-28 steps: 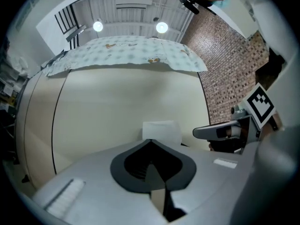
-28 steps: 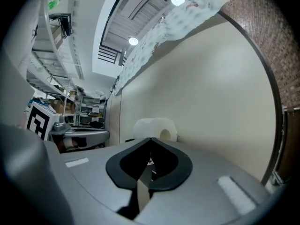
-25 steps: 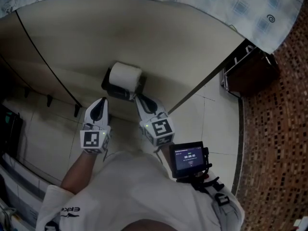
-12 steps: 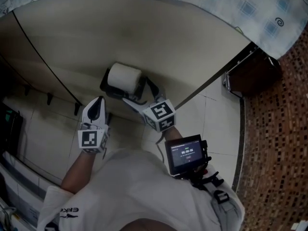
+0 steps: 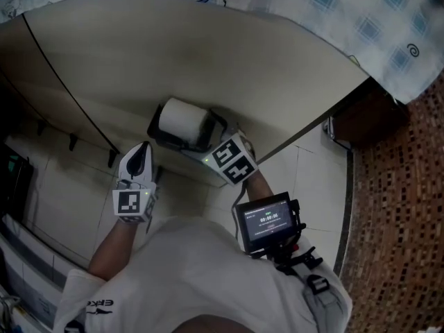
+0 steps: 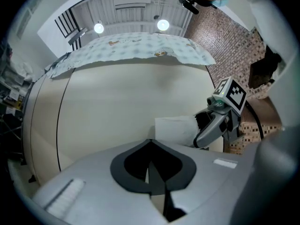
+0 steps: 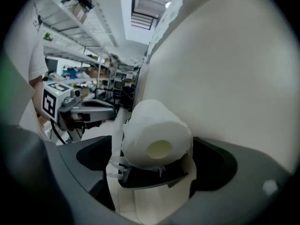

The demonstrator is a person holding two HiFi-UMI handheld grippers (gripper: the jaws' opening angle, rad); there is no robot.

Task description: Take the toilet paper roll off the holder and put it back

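The toilet paper roll (image 5: 182,121) sat on its black holder (image 5: 157,134), fixed to a smooth beige wall panel (image 5: 208,54). It was a plump white cylinder, soft and slightly dented, its outer wrap loose and ragged at the edge.

The right hand-held gripper (image 5: 206,136) reached in from the side. Its jaws had just been opening and stood spread wide, with the roll between them and neither pad visibly pressing on it. The left hand-held gripper (image 5: 143,151) hung just beside the holder with its jaws pressed together on nothing.

Both tools had matt grey plastic shells with dark pads, and each carried a white cube of square black markers.

Only the right gripper view looked at the roll end-on. It showed the pale round cardboard core, the dark curved bracket under the roll, and frayed paper hanging at the left.

The left gripper view gave the roll's flat side, partly hidden by the right gripper's arm.

Only the head view took in a small screen (image 5: 267,222) at the person's right forearm, pale floor tiles (image 5: 305,179) and brown mosaic tiling (image 5: 395,186).
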